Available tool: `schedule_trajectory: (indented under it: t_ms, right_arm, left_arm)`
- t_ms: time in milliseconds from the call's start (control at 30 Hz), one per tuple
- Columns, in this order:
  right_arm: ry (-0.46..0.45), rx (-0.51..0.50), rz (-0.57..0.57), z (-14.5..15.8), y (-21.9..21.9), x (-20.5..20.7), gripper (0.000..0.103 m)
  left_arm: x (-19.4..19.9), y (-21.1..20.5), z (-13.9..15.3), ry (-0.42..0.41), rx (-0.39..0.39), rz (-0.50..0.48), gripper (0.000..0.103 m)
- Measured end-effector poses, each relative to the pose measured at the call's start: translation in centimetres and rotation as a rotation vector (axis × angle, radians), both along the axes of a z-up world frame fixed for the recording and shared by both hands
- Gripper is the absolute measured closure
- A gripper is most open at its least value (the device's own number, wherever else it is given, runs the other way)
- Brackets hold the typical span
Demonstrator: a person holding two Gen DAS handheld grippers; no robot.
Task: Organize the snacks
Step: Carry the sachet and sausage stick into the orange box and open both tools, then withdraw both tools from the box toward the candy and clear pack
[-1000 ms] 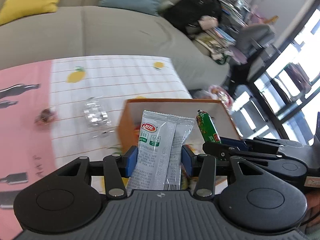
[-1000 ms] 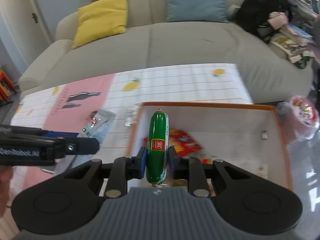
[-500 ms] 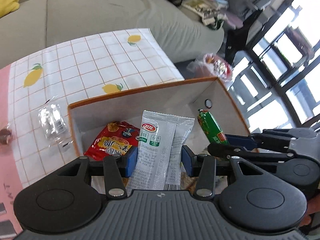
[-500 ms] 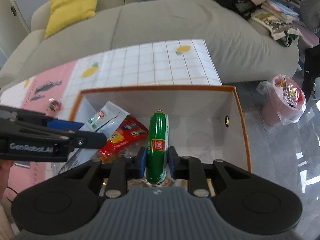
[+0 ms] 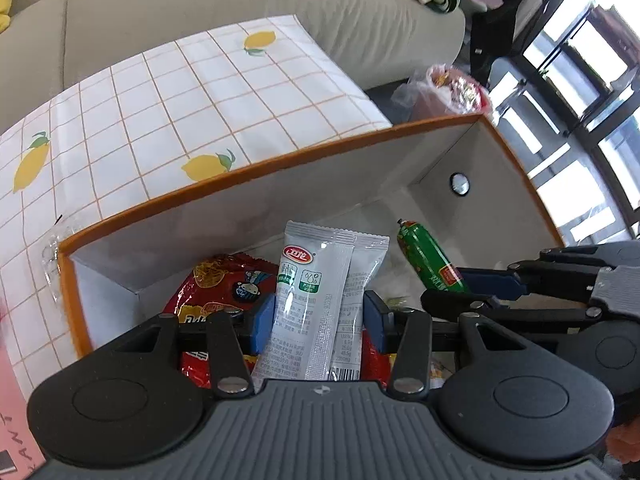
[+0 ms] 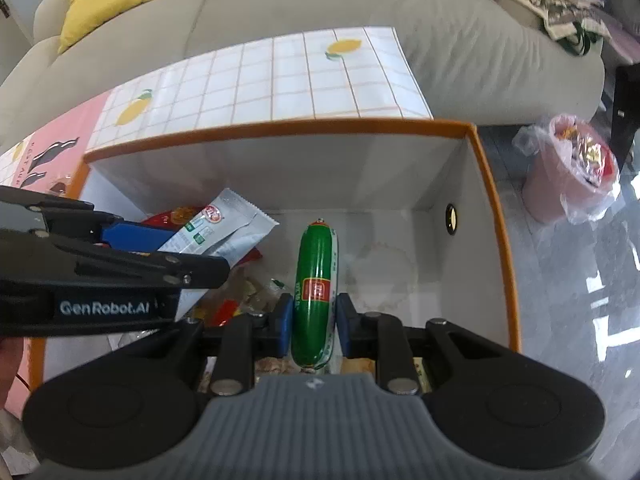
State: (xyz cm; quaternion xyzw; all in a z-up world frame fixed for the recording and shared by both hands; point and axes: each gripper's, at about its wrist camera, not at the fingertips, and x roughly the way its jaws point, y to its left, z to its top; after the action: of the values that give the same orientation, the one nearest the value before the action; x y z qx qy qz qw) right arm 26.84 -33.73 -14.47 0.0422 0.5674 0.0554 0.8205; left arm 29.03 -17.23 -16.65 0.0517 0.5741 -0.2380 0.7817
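Note:
My left gripper [image 5: 319,322] is shut on a grey-white snack sachet [image 5: 320,292] and holds it upright over the orange-rimmed white box [image 5: 224,184]. My right gripper [image 6: 313,322] is shut on a green sausage stick [image 6: 315,280], which points into the same box [image 6: 486,208]. Each gripper shows in the other's view: the right gripper [image 5: 472,284] at the right, the left gripper [image 6: 120,248] at the left. A red snack bag [image 5: 218,284] lies on the box floor under the sachet, among other wrappers.
The box stands on a table with a lemon-print checked cloth [image 5: 168,104] and a pink mat [image 6: 48,156]. A clear wrapper [image 5: 50,252] lies left of the box. Behind are a grey sofa [image 6: 320,4] and a pink bin [image 6: 568,176] on the floor.
Both grippers have come down and forward over the box, each still holding its snack. The box now fills both views, and its floor with the red bag has come into sight.

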Motion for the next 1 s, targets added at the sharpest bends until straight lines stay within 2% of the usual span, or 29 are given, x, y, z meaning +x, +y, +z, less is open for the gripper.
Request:
schedule_trajectory:
  t_ms: [167, 367, 433, 567, 633, 833, 1000]
  right_arm:
    - [0.027, 0.006, -0.019, -1.4, -0.3, 0.4, 0.083]
    - [0.049, -0.007, -0.025, -2.4, -0.3, 0.6, 0.083]
    - [0.055, -0.013, -0.024, -2.4, -0.2, 0.7, 0.082]
    - [0.052, -0.026, -0.029, -2.0, 0.0, 0.6, 0.08]
    - [0.05, -0.036, -0.039, -1.7, 0.1, 0.5, 0.07]
    - [0.037, -0.047, -0.068, -0.6, 0.5, -0.1, 0.053]
    - [0.014, -0.046, -0.083, 1.1, 0.9, -0.8, 0.043]
  left_arm:
    - [0.2, -0.7, -1.2, -0.012, 0.039, -0.018, 0.049]
    - [0.2, -0.8, -1.2, -0.014, 0.044, -0.025, 0.047]
    - [0.2, -0.8, -1.0, -0.026, 0.054, -0.027, 0.042]
    - [0.0, -0.5, -0.5, -0.033, 0.061, -0.031, 0.039]
    - [-0.1, -0.2, -0.2, -0.041, 0.063, -0.028, 0.038]
    - [-1.2, 0.6, 1.7, -0.071, 0.06, -0.035, 0.035]
    - [-2.6, 1.6, 4.1, -0.114, 0.057, -0.035, 0.035]
